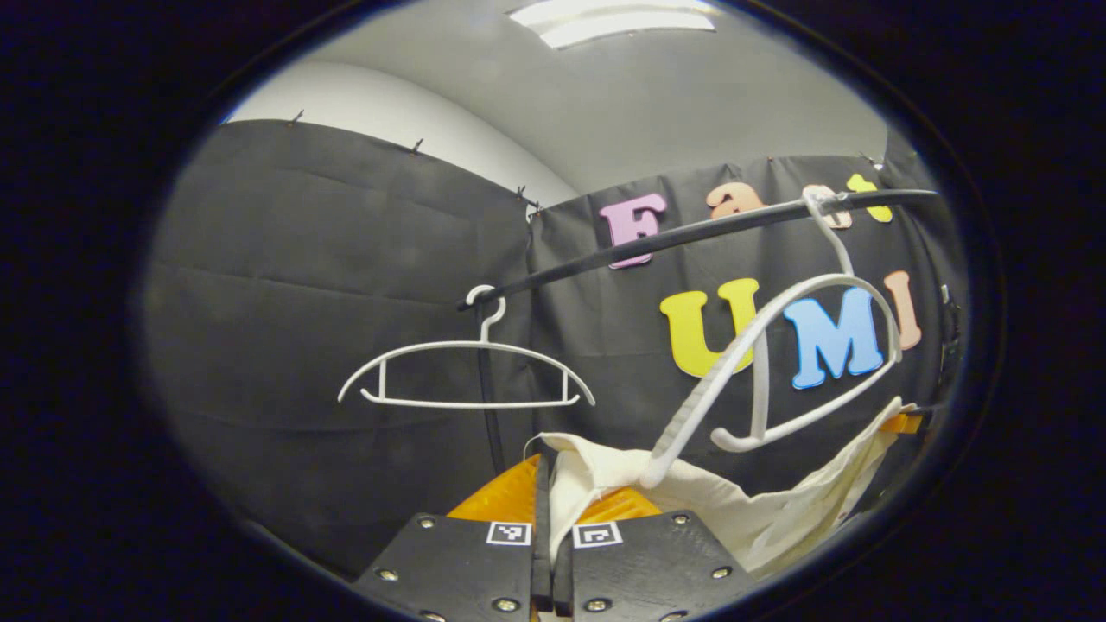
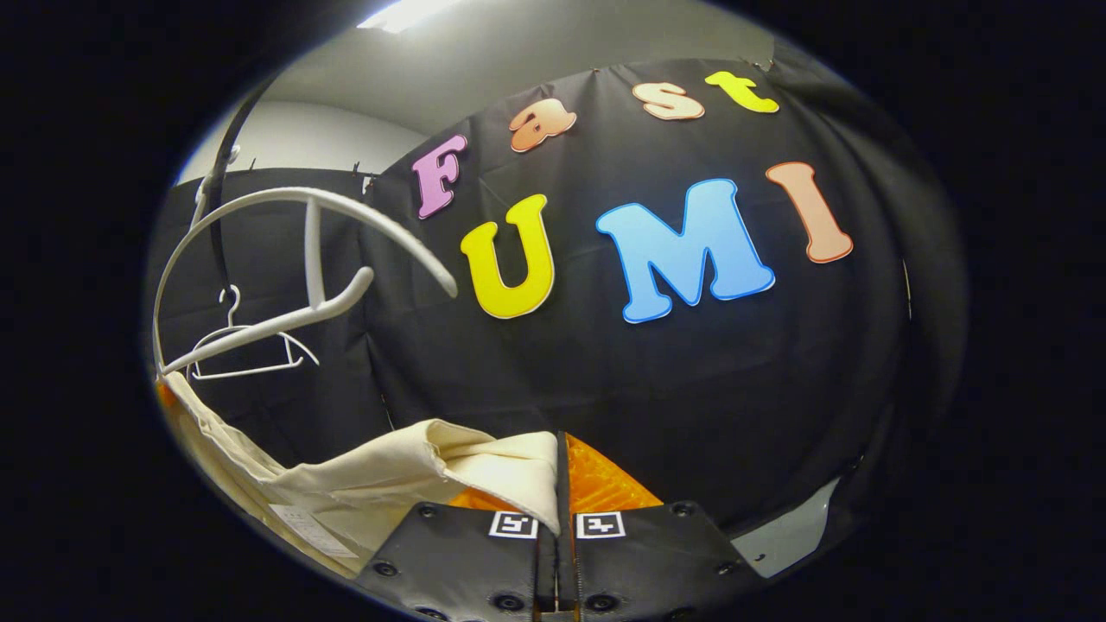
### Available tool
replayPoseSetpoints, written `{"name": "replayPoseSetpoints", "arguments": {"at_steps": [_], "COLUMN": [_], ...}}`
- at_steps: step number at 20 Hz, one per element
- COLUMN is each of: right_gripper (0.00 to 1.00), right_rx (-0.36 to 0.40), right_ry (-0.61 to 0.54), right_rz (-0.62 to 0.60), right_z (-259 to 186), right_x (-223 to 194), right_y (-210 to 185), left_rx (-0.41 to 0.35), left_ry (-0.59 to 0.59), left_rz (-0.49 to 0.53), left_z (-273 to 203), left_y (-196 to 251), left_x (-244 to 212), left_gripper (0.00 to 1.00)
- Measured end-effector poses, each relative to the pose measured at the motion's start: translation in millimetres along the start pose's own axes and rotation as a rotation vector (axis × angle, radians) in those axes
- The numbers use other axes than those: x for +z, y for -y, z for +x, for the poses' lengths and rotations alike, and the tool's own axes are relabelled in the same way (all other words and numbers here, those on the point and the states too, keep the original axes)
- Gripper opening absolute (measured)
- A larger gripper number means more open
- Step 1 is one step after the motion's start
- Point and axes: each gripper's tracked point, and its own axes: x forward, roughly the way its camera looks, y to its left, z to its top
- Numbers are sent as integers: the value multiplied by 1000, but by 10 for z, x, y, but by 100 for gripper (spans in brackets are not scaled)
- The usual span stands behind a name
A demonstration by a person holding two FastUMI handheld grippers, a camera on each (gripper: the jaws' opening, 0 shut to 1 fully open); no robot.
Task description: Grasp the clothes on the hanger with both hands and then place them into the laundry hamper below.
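My left claw [image 1: 546, 492] and right claw [image 2: 560, 484] each pinch the cream garment [image 2: 389, 475]. Its sewn-in label [image 2: 311, 529] is unreadable. Nearest white hanger [image 1: 778, 363] hangs bare.

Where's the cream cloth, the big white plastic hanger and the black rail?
Cream cloth [image 2: 380, 479], right gripper view, middle of the fabric.
Big white plastic hanger [image 1: 782, 302], left gripper view, curved upper arm.
Black rail [image 1: 691, 235], left gripper view, mid-bar.

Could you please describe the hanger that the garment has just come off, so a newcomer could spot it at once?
Follow the black rail across the booth's cloth wall. Two white hangers hang from it; the one meant is nearer, above the cream garment. Unlike the level far hanger, it hangs tilted.
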Motion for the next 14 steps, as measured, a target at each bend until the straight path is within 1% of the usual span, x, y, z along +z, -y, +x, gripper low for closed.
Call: {"name": "replayPoseSetpoints", "arguments": {"at_steps": [4,5,6,7,9,10,11,14], "right_gripper": [6,5,2,5,5,2,5,5], "right_rx": [-11,-16,-19,-18,-21,-22,-23,-21], "right_ry": [-8,-9,-8,-6,6,9,6,3], "right_rz": [-40,-41,-34,-25,-22,-27,-35,-41], "right_z": [-349,-427,-517,-602,-790,-887,-968,-1241], "right_x": [-127,-142,-161,-161,-165,-191,-210,-245], "right_y": [-101,-127,-165,-221,-310,-359,-398,-551], "left_rx": [-64,-81,-97,-120,-176,-203,-226,-299], "left_ry": [-24,-28,-30,-31,-44,-46,-47,-43], "left_rz": [-15,-16,-16,-15,-27,-31,-31,-55], "left_z": [-216,-258,-318,-414,-527,-580,-621,-821], "left_y": [71,74,86,137,294,367,415,567], "left_x": [-170,-201,-213,-225,-290,-305,-318,-296], "left_gripper": [2,2,2,2,3,3,2,2]}}
